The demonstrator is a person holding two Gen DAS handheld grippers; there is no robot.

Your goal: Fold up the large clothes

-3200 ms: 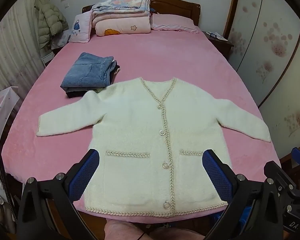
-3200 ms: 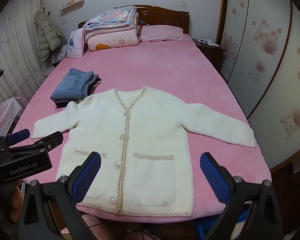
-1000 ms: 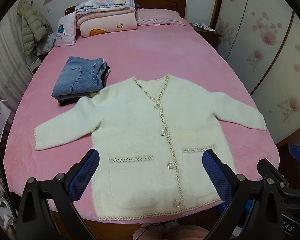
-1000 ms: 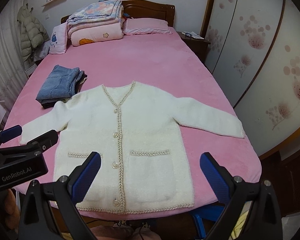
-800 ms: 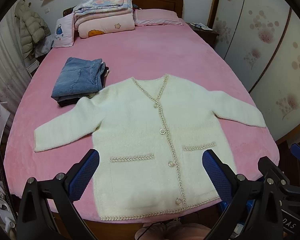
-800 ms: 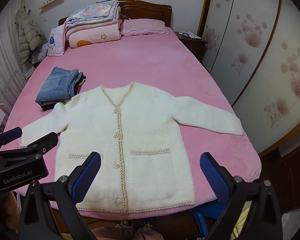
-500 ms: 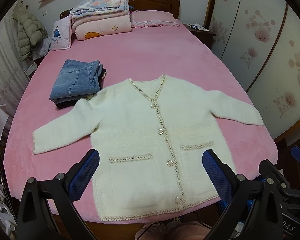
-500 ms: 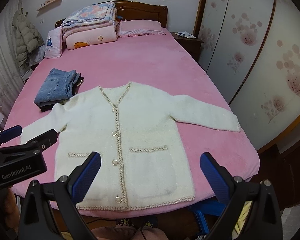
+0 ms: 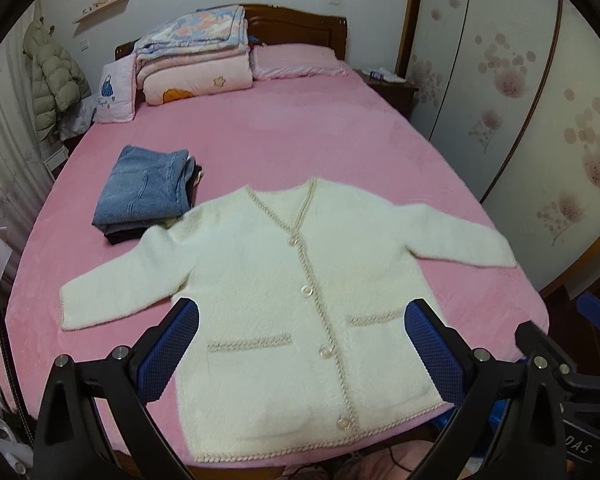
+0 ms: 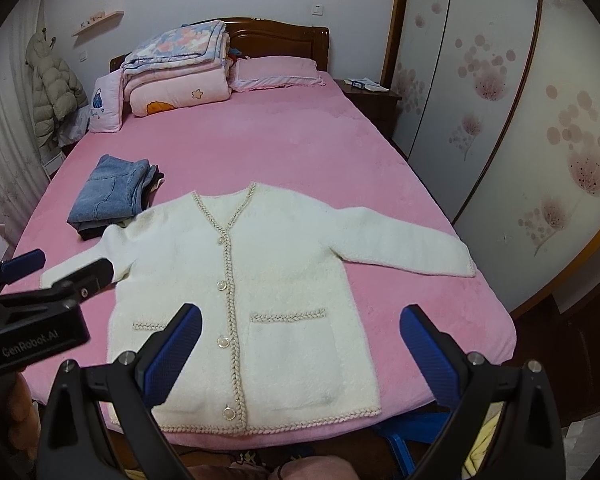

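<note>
1. The cream cardigan (image 9: 300,300) lies flat and buttoned on the pink bed (image 9: 280,148), front up, both sleeves spread out to the sides and its braided hem at the bed's near edge.
2. The left gripper (image 9: 300,344) hangs above the cardigan's lower half with its jaws spread wide and nothing between the blue pads (image 9: 168,348).
3. The right gripper (image 10: 300,348) is likewise wide open and empty, held over the cardigan's hem on the pocket side; in its view the left gripper's body shows off the cardigan's left sleeve.
4. A folded pair of jeans (image 9: 144,196) sits on a small pile just beyond the cardigan's left shoulder, close enough that the shoulder seems to touch or overlap the pile's corner.
5. Judged from this layout, no fold is started: the garment is only laid out, and this is the approach before the first grasp.
6. The next move likely calls for each claw to drop to a sleeve cuff or side edge, pinch the thick fleece fully, and carry it inward across the button line, keeping clear of the jeans.
</note>
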